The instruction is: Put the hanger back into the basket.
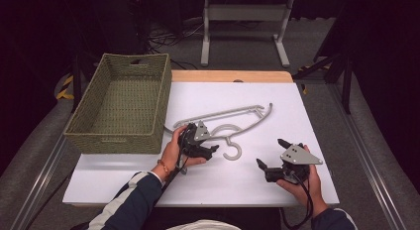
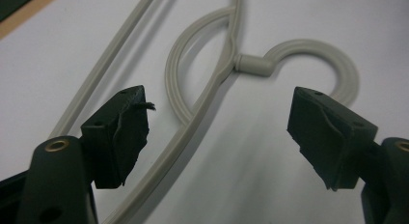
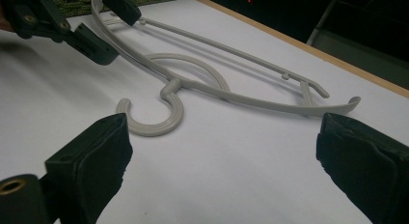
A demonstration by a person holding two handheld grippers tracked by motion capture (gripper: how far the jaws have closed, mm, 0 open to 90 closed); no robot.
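A grey hanger (image 1: 225,126) was laid flat on the white table (image 1: 307,116), just beside a woven basket (image 1: 121,103). The left gripper (image 2: 219,132) was poised over its neck, fingers spread wide and empty; the right gripper (image 3: 222,171) was held apart, equally wide. An approach seemed under way; lowering and closing would be needed next.

High view is looking down over the table (image 1: 257,185); both gripper views are sitting low and close, sharing the hanger (image 2: 193,132).
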